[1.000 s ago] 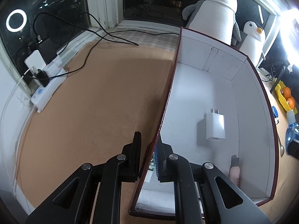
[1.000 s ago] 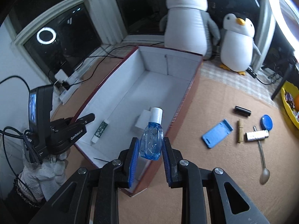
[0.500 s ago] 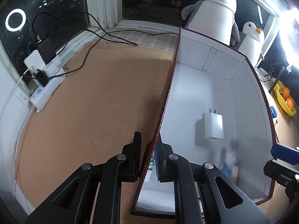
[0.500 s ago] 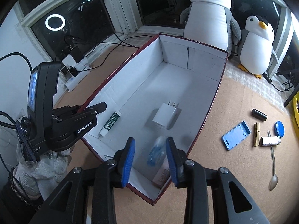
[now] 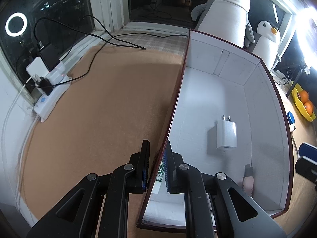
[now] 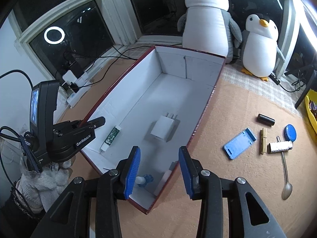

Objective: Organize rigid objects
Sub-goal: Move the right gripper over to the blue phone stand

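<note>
1. While the right gripper [image 6: 159, 170] hangs with its blue ribbed pads spread wide and holding nothing, a small clear blue plastic bottle with a white cap [image 6: 144, 180] lies on its side on the box floor directly below, beside a pale pink tube [image 6: 167, 173] leaning in the near corner.
2. Across the box, the left gripper [image 5: 156, 168] is pinched on the near part of the left side wall, one black finger outside and one inside (apparently steadying it).
3. Holding these things is a long rectangular cardboard box, white inside with a dark red rim [image 6: 206, 107], open at the top and resting on a tan, slightly grainy mat [image 5: 99, 119].
4. Also inside: a slim white tube with a green printed label [image 6: 111, 137] by the left wall, and a smooth white boxy wall charger with two metal prongs [image 6: 163, 128] near the middle.
5. By my judgement four items are packed and the job is about halfway.
6. Left on the mat to the right, well apart from the box: a flat blue plastic phone stand [image 6: 238, 143], a wooden clothespin [image 6: 263, 140], a white cylindrical roll [image 6: 279, 146], a thin metal spoon [image 6: 285, 174], a round blue lid [image 6: 290, 132] and a short black cylinder [image 6: 266, 120].
7. Farthest back, two plush penguins [image 6: 206, 21] stand by a dark window.
</note>
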`<state>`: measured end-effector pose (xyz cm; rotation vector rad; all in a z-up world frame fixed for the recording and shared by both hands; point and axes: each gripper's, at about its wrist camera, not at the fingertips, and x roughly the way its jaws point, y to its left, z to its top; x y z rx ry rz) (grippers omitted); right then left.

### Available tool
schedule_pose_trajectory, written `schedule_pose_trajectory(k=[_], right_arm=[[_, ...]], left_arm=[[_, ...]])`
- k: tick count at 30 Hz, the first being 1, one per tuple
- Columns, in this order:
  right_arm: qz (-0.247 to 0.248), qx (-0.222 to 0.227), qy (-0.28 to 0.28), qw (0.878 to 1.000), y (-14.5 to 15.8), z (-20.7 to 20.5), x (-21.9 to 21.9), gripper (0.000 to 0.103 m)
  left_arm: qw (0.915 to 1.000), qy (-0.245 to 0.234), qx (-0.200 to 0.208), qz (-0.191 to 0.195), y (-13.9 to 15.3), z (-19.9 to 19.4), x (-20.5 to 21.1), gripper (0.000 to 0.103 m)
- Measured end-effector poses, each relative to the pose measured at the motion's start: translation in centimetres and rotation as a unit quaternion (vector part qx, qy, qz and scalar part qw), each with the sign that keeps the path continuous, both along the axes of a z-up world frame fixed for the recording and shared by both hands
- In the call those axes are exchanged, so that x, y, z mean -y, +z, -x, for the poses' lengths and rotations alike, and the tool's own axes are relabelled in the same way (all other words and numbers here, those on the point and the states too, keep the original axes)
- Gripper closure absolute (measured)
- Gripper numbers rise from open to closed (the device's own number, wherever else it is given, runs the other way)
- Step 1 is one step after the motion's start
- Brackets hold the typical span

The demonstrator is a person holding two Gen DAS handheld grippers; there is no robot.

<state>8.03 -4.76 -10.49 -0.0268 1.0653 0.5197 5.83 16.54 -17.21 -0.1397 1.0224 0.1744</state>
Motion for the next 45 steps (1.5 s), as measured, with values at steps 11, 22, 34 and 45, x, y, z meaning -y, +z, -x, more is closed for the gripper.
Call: schedule_pose_trajectory(k=[11,22,34,45], right_arm=[[-0.011,0.002,-0.059,0.998,-0.5,-1.4,6.2,0.066],[-0.036,-0.039,-0.111,0.992,-3.8,-4.5,12.9,0.052],[-0.04,-0.134,-0.134,0.981,-9.0,-8.2,12.2,0.052],[-0.043,-0.195,-0.18,0.963,-11.9,-11.0,13.0,0.052]], left_arm=[[0.9999,0.001,-0.004,-0.014,0.6,-0.2,0.5,0.091],[0.9995,0.009,-0.012,-0.026,0.7,-0.8,0.8,0.091],[0.9991,0.012,-0.025,-0.031,0.9,-1.4,1.1,0.087],[0.999,0.014,-0.028,-0.032,0.8,-1.7,1.2,0.086]])
